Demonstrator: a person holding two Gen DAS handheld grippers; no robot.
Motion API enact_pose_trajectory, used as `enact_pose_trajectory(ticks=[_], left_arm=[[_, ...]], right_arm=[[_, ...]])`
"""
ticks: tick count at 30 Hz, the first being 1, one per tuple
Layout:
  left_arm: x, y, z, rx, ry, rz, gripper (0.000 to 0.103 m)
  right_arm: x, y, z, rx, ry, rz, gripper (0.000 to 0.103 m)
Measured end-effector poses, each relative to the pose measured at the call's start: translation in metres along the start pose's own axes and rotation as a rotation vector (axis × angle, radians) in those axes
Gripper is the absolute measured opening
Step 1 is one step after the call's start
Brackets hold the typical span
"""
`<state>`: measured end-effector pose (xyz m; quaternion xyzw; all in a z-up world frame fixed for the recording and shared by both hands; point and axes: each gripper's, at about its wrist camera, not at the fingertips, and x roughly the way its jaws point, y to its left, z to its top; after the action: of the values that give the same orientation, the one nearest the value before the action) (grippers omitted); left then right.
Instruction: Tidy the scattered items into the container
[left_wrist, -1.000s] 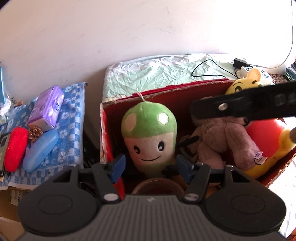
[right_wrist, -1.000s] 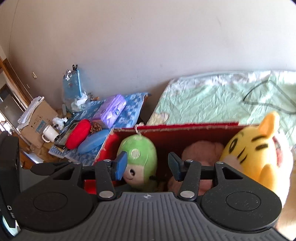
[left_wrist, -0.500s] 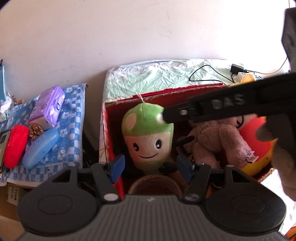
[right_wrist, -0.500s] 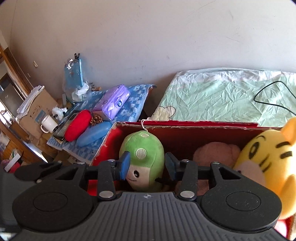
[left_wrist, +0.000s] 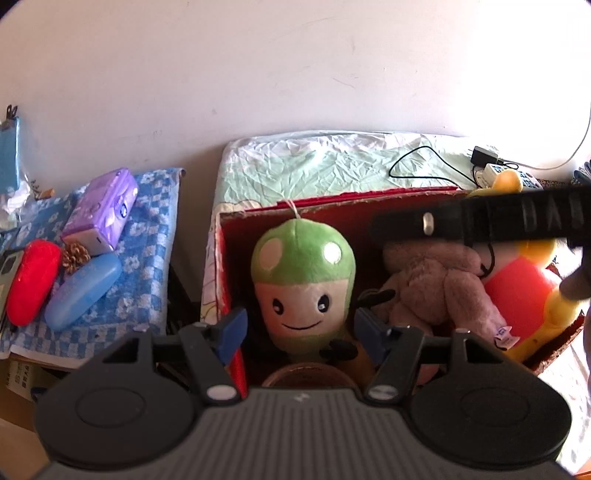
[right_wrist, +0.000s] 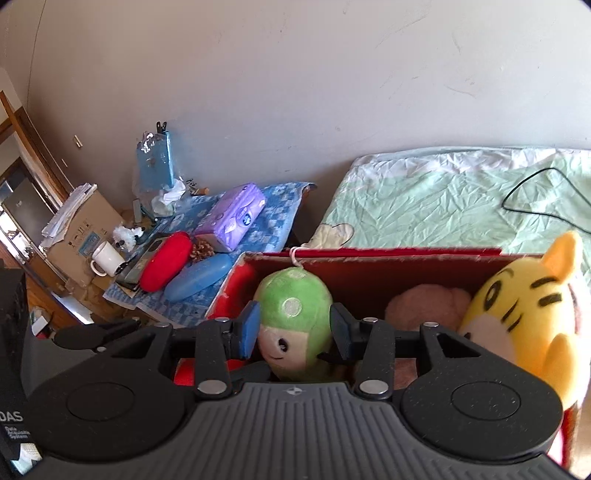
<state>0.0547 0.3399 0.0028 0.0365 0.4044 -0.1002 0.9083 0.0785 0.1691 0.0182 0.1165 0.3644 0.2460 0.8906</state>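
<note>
A red cardboard box (left_wrist: 369, 201) (right_wrist: 388, 254) holds a green mushroom plush (left_wrist: 303, 273) (right_wrist: 295, 317), a brownish-pink bear plush (left_wrist: 439, 284) (right_wrist: 424, 302) and a yellow tiger plush (left_wrist: 517, 295) (right_wrist: 524, 317). My left gripper (left_wrist: 299, 332) stands open at the box's near edge, with its blue pads on either side of the mushroom's base, apart from it. My right gripper (right_wrist: 294, 330) hovers over the box, open and narrower, with the mushroom plush behind its fingers and untouched. In the left wrist view the right gripper's black body (left_wrist: 480, 221) crosses above the bear.
Left of the box, a blue checked cloth (left_wrist: 147, 229) carries a purple tissue pack (left_wrist: 103, 206), a red case (left_wrist: 31, 280), a blue case (left_wrist: 83, 291) and a pine cone (left_wrist: 75, 256). Behind the box lies a green-sheeted bed (right_wrist: 443, 199) with a black cable (left_wrist: 417, 166).
The right gripper's fingers have come a little closer together. Its black body swung left across the box and back to the right. The left gripper has stayed in place.
</note>
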Motion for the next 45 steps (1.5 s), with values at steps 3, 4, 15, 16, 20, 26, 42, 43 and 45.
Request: enact_pose_trajectory(ticks=[3, 4, 15, 16, 20, 26, 42, 43, 45], left_arm=[[-0.002, -0.005, -0.001, 0.013, -0.009, -0.010, 0.067], [-0.002, -0.007, -0.002, 0.021, -0.013, -0.011, 0.069], [0.011, -0.010, 0.000, 0.067, -0.022, -0.010, 0.073], [0.012, -0.009, -0.001, 0.069, -0.020, -0.015, 0.075], [0.021, -0.005, 0.002, 0.077, -0.008, -0.014, 0.077], [0.034, -0.002, 0.003, 0.095, 0.017, 0.002, 0.073], [0.003, -0.012, -0.010, 0.130, -0.003, -0.058, 0.074], [0.002, -0.013, -0.012, 0.140, 0.000, -0.054, 0.074], [0.002, -0.014, -0.014, 0.150, 0.002, -0.052, 0.074]], right_arm=[[0.009, -0.007, 0.022, 0.021, -0.001, 0.028, 0.046], [0.015, -0.007, 0.030, 0.014, 0.009, 0.035, 0.046], [0.057, 0.012, 0.038, -0.056, 0.166, 0.053, 0.041], [0.057, 0.009, 0.034, -0.034, 0.169, 0.054, 0.041], [0.064, -0.003, 0.027, 0.024, 0.168, 0.046, 0.055], [0.087, -0.011, 0.028, 0.045, 0.197, 0.075, 0.076], [0.033, 0.025, -0.009, -0.258, 0.103, 0.120, 0.064], [0.030, 0.025, -0.012, -0.264, 0.101, 0.120, 0.064], [0.027, 0.023, -0.013, -0.267, 0.102, 0.120, 0.064]])
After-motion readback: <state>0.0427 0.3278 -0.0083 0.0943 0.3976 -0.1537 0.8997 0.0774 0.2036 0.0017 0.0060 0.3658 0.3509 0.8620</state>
